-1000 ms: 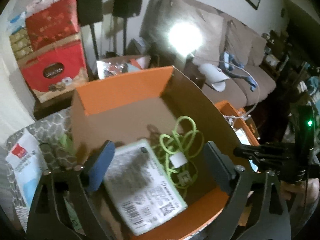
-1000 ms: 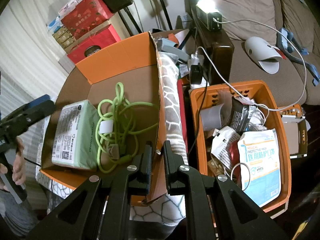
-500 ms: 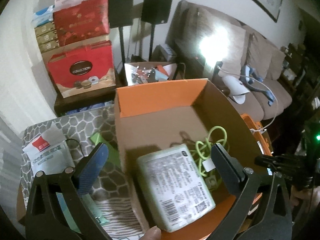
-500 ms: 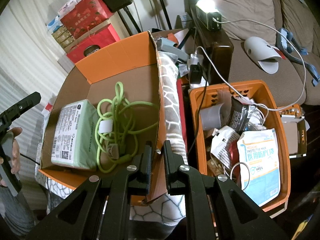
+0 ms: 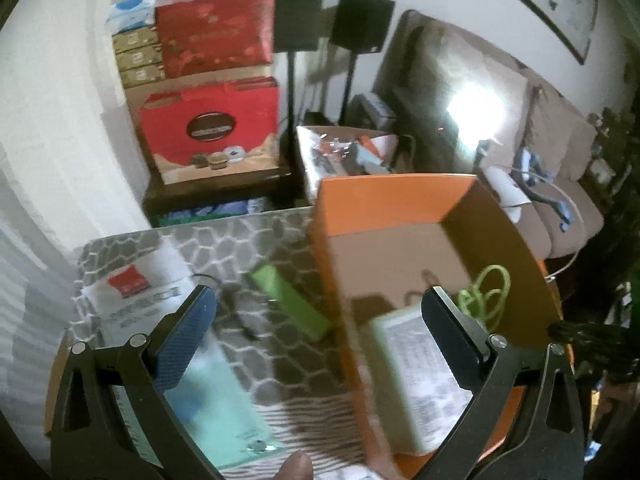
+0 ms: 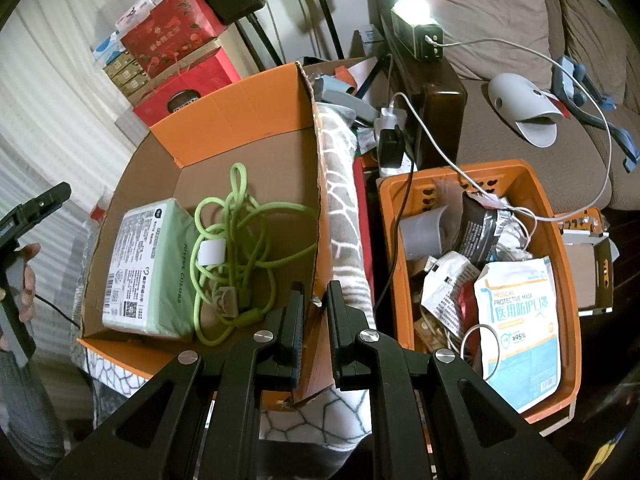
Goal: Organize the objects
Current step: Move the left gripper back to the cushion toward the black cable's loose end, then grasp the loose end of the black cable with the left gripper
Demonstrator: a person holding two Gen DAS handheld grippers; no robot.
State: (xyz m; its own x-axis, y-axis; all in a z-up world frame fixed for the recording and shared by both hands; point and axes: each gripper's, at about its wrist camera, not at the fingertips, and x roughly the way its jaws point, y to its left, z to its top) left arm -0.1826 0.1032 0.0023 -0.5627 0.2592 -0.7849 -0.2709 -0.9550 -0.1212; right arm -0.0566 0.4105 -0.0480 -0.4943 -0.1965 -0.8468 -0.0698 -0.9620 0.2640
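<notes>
Grey hexagon-patterned cloth covers the surface (image 5: pixel 256 248), which stands beside a brown sofa (image 6: pixel 492 8) in a cluttered living room.

An orange cardboard box (image 6: pixel 240 108) sits open on the surface. Inside it lie a green-and-white wrapped pack (image 6: pixel 148 268) with a printed label and, just beside it on the sofa side, a tangled lime-green cable (image 6: pixel 236 240); the cable's loops touch the pack's edge.

The right hand-held gripper (image 6: pixel 316 320) is clamped on the near side wall of the cardboard box, with one finger inside the box and one outside.

The left hand-held gripper (image 5: pixel 320 332) hangs above the surface with its fingers wide apart and nothing between them. One blue-padded finger (image 5: pixel 182 344) is over the cloth; the other is over the box. Below it, outside the box, lie a green flat item (image 5: pixel 288 300), a white packet with a red mark (image 5: pixel 132 292) and a pale teal packet (image 5: pixel 216 408); this view is blurred.

An orange plastic basket (image 6: pixel 560 248) stands between the surface and the sofa, holding a medical mask packet (image 6: pixel 520 328) and other wrappers.
</notes>
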